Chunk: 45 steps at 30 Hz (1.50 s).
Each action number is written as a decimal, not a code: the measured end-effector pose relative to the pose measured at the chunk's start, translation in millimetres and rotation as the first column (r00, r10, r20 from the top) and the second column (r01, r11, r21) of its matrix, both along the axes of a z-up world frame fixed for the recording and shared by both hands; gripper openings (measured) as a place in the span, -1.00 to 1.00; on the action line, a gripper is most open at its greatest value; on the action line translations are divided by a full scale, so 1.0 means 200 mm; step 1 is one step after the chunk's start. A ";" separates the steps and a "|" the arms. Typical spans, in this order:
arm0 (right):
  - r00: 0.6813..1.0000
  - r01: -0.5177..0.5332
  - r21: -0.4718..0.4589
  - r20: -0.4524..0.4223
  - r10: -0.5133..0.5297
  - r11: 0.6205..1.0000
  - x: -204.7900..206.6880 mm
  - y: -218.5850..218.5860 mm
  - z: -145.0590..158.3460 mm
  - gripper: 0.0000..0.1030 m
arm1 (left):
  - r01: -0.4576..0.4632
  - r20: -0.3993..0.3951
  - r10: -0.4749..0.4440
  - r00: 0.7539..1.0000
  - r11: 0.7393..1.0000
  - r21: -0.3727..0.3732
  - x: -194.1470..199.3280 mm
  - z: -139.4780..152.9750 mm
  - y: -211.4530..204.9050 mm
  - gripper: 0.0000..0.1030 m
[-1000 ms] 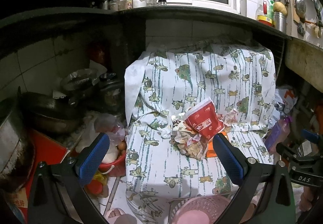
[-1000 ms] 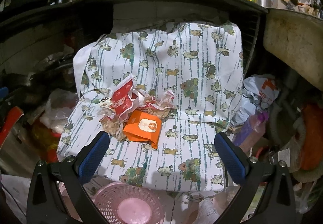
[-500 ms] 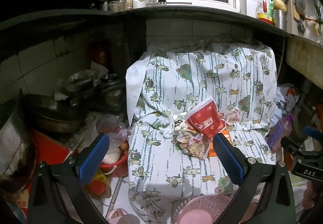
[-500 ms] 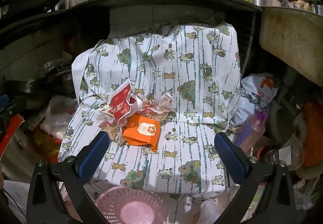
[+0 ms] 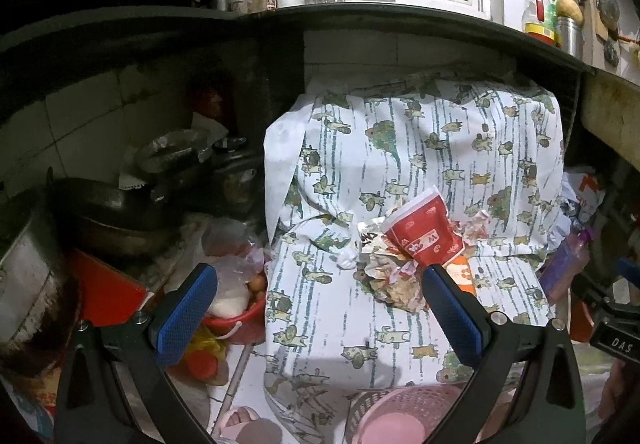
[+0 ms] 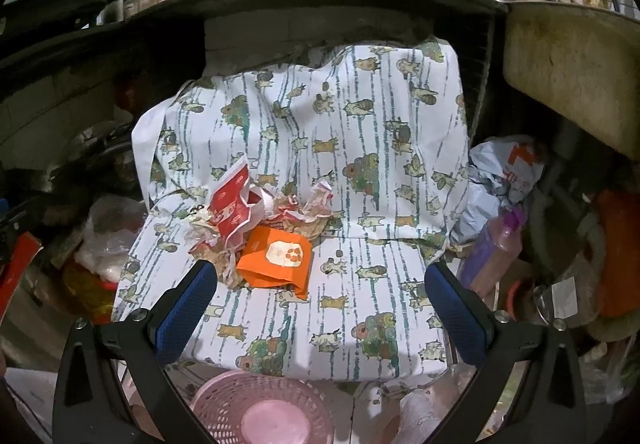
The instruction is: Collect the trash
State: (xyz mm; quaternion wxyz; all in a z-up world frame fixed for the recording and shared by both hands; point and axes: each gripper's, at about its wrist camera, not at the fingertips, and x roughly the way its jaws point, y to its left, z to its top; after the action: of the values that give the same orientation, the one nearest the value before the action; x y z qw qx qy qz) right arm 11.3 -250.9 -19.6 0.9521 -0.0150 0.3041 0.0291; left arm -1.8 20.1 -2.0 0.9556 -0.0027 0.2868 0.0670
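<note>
A heap of trash lies on a chair draped in animal-print cloth [image 6: 360, 172] [image 5: 400, 164]. It holds a red paper bag [image 5: 424, 232] [image 6: 230, 200], an orange packet [image 6: 278, 258] [image 5: 462, 274] and crumpled brownish wrappers [image 5: 396, 284] [image 6: 304, 210]. My left gripper [image 5: 318, 304] is open, well short of the heap, with its right finger in front of the wrappers. My right gripper [image 6: 320, 304] is also open, above the seat's front, with the orange packet just beyond its left finger. A pink basket [image 6: 260, 410] [image 5: 400, 416] stands on the floor below the seat.
Dark pots and a pan [image 5: 112, 212] crowd the left under a black counter [image 5: 360, 20]. A red bowl with eggs [image 5: 240, 308] sits beside the chair. A purple bottle [image 6: 494, 248] and a plastic bag [image 6: 504, 172] lie to the right. A slippered foot [image 5: 244, 420] shows below.
Both grippers have pulled back slightly and risen, so the chair and heap look a little smaller and lower in view. Both stay open; nothing on the seat has moved.
</note>
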 end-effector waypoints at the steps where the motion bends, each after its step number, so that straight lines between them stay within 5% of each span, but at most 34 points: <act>1: 1.000 0.002 -0.005 0.006 -0.002 1.000 0.00 0.00 0.00 1.00 | -0.001 0.002 0.001 1.000 1.000 0.002 0.00 0.00 0.00 1.00; 8: 0.999 0.018 -0.039 0.047 -0.016 0.999 -0.01 -0.01 0.03 1.00 | -0.023 0.009 0.022 1.000 0.997 0.071 -0.01 0.01 -0.03 1.00; 13: 0.999 0.009 -0.038 0.036 -0.008 0.999 -0.01 -0.01 0.03 1.00 | -0.001 0.002 0.001 1.000 0.999 0.042 -0.01 0.01 -0.04 1.00; 19: 0.999 -0.029 0.044 -0.027 0.030 0.999 0.02 -0.05 0.02 0.99 | -0.002 0.029 -0.001 1.000 0.996 0.093 0.00 0.00 -0.07 1.00; 26: 0.988 -0.083 0.102 -0.118 0.095 0.991 0.14 -0.07 0.06 0.52 | -0.011 0.017 0.010 1.000 0.998 0.054 0.12 0.01 -0.08 0.99; 28: 0.974 -0.096 0.114 -0.195 0.117 0.989 0.20 -0.06 0.09 0.29 | -0.042 -0.032 0.044 0.999 0.997 0.069 0.21 0.03 -0.07 0.73; 32: 0.950 -0.158 0.202 -0.235 0.205 0.966 0.24 -0.05 0.24 0.18 | 0.014 -0.101 -0.024 0.995 0.994 -0.104 0.39 0.06 -0.02 0.72; 34: 0.939 -0.194 0.245 -0.235 0.252 0.950 0.31 -0.03 0.27 0.14 | 0.010 -0.130 -0.026 0.991 0.993 -0.121 0.50 0.04 -0.02 0.68; 39: 0.912 -0.143 0.264 -0.340 0.231 0.954 0.65 0.07 0.06 -0.21 | 0.012 -0.220 -0.028 0.975 0.997 -0.073 0.74 -0.15 -0.03 0.67; 43: 0.873 -0.159 0.305 -0.400 0.278 0.939 0.91 0.17 -0.18 -0.21 | -0.025 -0.301 0.022 0.953 1.000 -0.008 0.90 -0.37 0.02 0.67; 45: 0.847 -0.170 0.343 -0.428 0.315 0.924 1.00 0.22 -0.27 -0.18 | -0.023 -0.340 0.003 0.940 0.998 -0.054 0.95 -0.42 0.06 0.67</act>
State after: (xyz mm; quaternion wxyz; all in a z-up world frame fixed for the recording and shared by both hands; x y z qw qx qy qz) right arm 210.8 -207.1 -74.0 0.8280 0.0948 0.5161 0.1978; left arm 188.2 31.7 -86.9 0.8910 -0.0202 0.4490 0.0646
